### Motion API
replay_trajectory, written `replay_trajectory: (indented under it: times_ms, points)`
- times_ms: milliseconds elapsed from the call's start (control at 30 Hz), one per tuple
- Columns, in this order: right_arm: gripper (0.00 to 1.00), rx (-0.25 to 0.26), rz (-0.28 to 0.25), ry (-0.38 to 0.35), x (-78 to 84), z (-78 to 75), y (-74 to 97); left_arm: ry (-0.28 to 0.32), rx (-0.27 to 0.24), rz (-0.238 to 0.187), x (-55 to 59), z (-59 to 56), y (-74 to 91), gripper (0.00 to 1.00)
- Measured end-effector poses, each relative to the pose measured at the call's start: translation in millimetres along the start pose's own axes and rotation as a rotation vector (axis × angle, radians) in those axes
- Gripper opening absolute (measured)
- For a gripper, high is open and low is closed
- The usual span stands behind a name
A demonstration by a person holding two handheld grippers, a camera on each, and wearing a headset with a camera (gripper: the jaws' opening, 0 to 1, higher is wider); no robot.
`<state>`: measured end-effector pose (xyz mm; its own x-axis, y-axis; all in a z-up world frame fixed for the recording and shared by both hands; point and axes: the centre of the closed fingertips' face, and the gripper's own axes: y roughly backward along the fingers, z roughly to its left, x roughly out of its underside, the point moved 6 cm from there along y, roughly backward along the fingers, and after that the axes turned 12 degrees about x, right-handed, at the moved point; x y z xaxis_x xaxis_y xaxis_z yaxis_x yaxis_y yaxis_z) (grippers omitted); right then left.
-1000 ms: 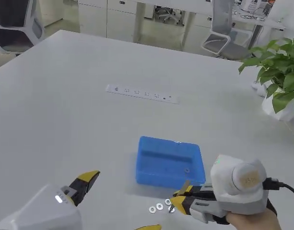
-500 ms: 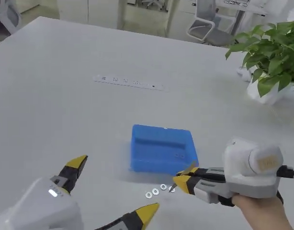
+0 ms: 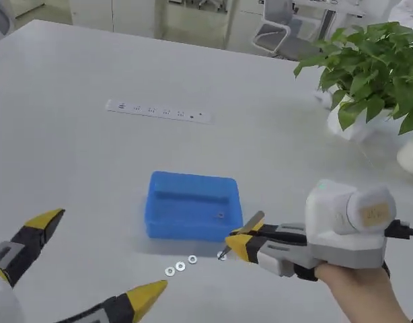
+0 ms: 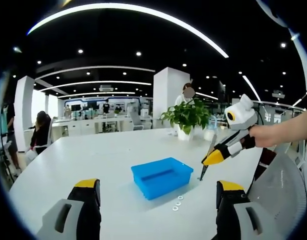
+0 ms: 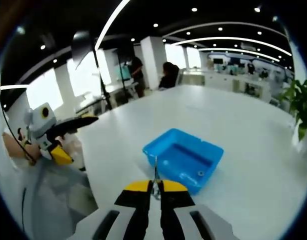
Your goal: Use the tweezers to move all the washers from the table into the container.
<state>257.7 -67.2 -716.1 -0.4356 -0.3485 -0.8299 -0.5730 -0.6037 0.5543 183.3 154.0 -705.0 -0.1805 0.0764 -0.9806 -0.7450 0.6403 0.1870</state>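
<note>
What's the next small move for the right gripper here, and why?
Probably lift the tweezers over the near wall of the blue container and release: the right gripper is shut on them, and a washer seems to sit at their tip, beside that wall.

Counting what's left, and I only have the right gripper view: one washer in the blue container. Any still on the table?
Observer: Yes. Three washers lie in a short row on the table, just off the near wall of the container.
Operator: Where's the tweezers tip relative to them?
Observer: In the head view the tip of the tweezers sits to the right of that row, apart from it and close to the container's near wall. I can't tell if it holds a washer.
Operator: Anything else on the table?
Observer: A white power strip lies on the far side of the container, well apart from it.
</note>
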Motion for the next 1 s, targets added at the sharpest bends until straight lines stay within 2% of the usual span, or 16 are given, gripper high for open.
replay_trajectory:
  times_ms: [133, 233, 300, 400, 467, 700, 1000]
  points:
    - [0.03, -0.010, -0.015, 0.005, -6.0, -9.0, 9.3, 0.035, -0.020, -0.022, -1.1, 2.7, 3.1, 0.99]
    - [0.03, 0.000, -0.027, 0.016, -11.7, -12.6, 14.1, 0.037, -0.043, -0.035, -2.2, 4.5, 4.9, 0.99]
    - [0.03, 0.005, -0.030, 0.021, -14.4, -14.6, 15.8, 0.041, -0.037, -0.036, -2.5, 3.0, 4.6, 0.99]
    - [0.03, 0.009, -0.021, 0.021, -16.1, -15.7, 16.3, 0.026, -0.001, -0.007, 0.0, -3.6, 0.3, 0.99]
    - [0.03, 0.011, -0.017, 0.023, -16.6, -15.7, 14.9, 0.010, 0.010, 0.008, 1.0, -6.6, -1.2, 0.99]
    - [0.04, 0.041, -0.002, -0.025, -18.8, -9.0, 9.1, 0.014, 0.045, 0.004, 1.1, -10.2, -2.2, 0.97]
    - [0.04, 0.099, 0.013, -0.052, -32.9, -0.1, -7.7, 0.026, 0.046, -0.020, 0.1, -3.6, 0.9, 0.95]
